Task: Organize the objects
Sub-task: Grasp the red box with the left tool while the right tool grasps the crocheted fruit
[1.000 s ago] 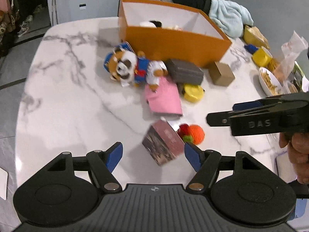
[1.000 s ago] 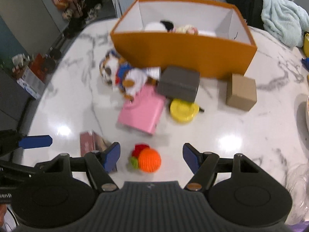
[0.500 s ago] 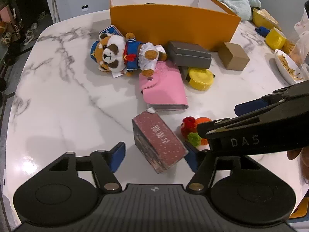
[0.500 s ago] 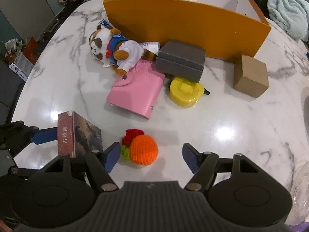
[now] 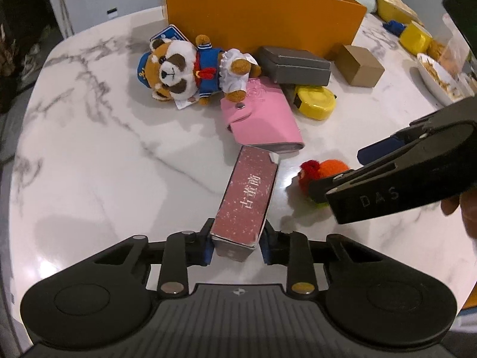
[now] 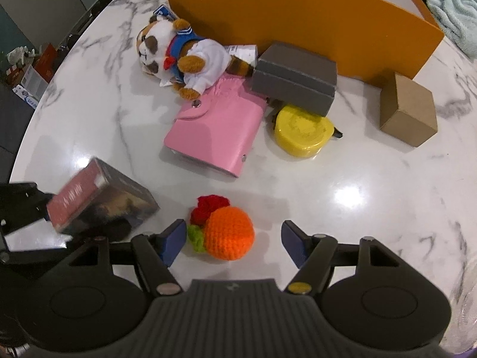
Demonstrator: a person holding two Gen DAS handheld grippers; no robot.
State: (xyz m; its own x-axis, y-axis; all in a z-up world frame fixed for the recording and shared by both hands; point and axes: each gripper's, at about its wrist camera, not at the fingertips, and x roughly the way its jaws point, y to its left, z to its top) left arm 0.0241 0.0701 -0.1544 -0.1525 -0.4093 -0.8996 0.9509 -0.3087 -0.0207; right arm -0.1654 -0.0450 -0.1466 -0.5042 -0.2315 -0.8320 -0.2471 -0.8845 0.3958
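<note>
The orange box (image 5: pixel 262 21) at the back of the marble table (image 5: pixel 89 164) is cut off at the top of both views, so what lies inside it cannot be seen. The yellow tape measure (image 6: pixel 302 132) is partly hidden under the grey case (image 6: pixel 295 76). The toy panda (image 5: pixel 190 68) in its blue sailor suit lies over one corner of the pink wallet (image 6: pixel 216 132). In the right wrist view the red box (image 6: pixel 98 201) looks blurry and its picture side is too dark to make out. A bowl at the right edge of the left wrist view is cut off.

The left gripper (image 5: pixel 237 246) points steeply down at the table. Its jaws have just been closing, and now its blue pads squeeze the near end of the red box from both sides. The far end of the box sits just beside the pink wallet.

The right gripper (image 6: pixel 232 241) also tilts down. Its jaws stand apart with the orange knitted fruit (image 6: pixel 228 232) between them. The left pad is close to the green leaf, but the pads do not press on the fruit. A bit of a hand shows behind this gripper in the left wrist view.

White Chinese writing runs along the top of the red box. The side of the right gripper says "DAS". A brown cardboard box (image 6: pixel 408 110) sits near the orange box.
</note>
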